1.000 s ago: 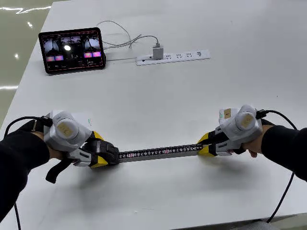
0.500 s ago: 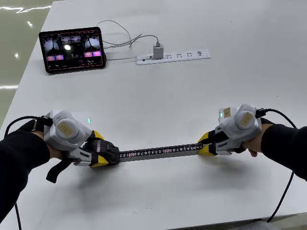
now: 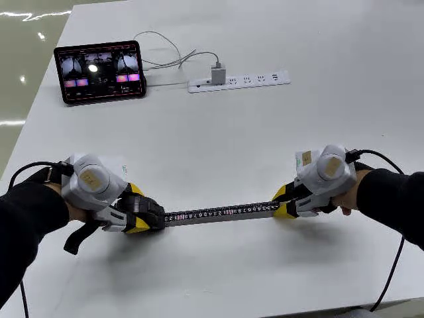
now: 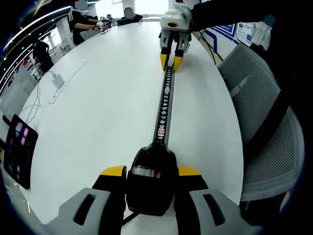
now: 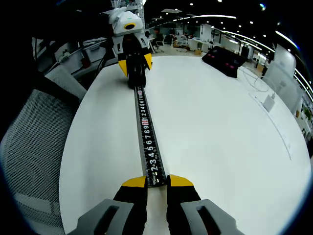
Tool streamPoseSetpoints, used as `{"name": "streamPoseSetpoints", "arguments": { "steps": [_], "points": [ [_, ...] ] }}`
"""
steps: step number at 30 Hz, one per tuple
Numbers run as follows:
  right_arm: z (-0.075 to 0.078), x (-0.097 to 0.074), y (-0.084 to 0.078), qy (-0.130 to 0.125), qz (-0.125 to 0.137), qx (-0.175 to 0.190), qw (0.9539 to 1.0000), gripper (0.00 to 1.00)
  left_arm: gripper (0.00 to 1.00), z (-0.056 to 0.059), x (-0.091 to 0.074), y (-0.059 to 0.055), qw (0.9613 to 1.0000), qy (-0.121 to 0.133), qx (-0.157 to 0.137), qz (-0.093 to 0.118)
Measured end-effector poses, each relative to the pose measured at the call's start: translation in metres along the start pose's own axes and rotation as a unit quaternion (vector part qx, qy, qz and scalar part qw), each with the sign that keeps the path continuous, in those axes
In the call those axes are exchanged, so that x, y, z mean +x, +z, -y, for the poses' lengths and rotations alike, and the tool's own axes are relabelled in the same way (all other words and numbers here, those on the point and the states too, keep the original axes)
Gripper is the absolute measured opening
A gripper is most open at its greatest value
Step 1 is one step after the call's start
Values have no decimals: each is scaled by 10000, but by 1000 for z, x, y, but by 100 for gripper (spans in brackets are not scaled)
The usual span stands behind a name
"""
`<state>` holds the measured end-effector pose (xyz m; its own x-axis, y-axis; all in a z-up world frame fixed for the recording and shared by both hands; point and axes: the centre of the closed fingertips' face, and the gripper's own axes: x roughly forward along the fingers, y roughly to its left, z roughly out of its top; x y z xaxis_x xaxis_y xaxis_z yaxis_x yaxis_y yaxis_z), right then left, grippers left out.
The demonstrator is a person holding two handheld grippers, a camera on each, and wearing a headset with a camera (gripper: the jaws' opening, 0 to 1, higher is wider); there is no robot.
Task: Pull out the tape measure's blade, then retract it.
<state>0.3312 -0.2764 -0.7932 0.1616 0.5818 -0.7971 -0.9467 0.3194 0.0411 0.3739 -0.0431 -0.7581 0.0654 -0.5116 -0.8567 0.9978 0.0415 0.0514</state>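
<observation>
A black tape measure case (image 3: 147,213) sits low over the white table, and my left gripper (image 3: 140,211) is shut on it; in the left gripper view the case (image 4: 150,180) fills the space between the yellow-tipped fingers (image 4: 113,171). The dark blade (image 3: 220,212) with white and red numbers runs out to the right, just above the table. My right gripper (image 3: 281,201) is shut on the blade's end (image 5: 154,180). In the right gripper view the blade (image 5: 145,134) stretches away to the left gripper (image 5: 133,68). The right gripper (image 4: 171,59) stands at the far end in the left gripper view.
A tablet (image 3: 100,69) with a lit screen lies at the back left of the table (image 3: 218,142). A white power strip (image 3: 240,79) with a plugged charger and cables lies beside it. A grey mesh chair (image 4: 274,147) stands by the table's edge.
My right gripper has moved a little to the left toward the case, so slightly less blade is out. The left gripper and case have stayed put.
</observation>
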Motion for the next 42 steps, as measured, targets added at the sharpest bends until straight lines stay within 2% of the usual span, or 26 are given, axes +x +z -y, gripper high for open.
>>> {"name": "streamPoseSetpoints", "arguments": {
  "steps": [4,15,24,32,39,42],
  "points": [
    [0,0,0,-21,27,54,10000,11,32,0,-2,1,9999,14,-79,151],
    [0,0,1,-24,-40,-89,9999,11,33,0,-1,2,9998,52,-47,173],
    [0,0,2,20,-118,-41,9999,12,33,0,-2,2,9999,-74,12,68],
    [0,-2,2,62,-201,-124,9997,12,33,0,-6,2,9999,-99,4,102],
    [3,-7,7,40,-138,-68,9999,16,33,-1,-12,4,9998,-111,-80,140],
    [3,-9,7,11,-154,-91,9998,20,36,1,-15,4,9996,-162,-116,178]
  ]
}}
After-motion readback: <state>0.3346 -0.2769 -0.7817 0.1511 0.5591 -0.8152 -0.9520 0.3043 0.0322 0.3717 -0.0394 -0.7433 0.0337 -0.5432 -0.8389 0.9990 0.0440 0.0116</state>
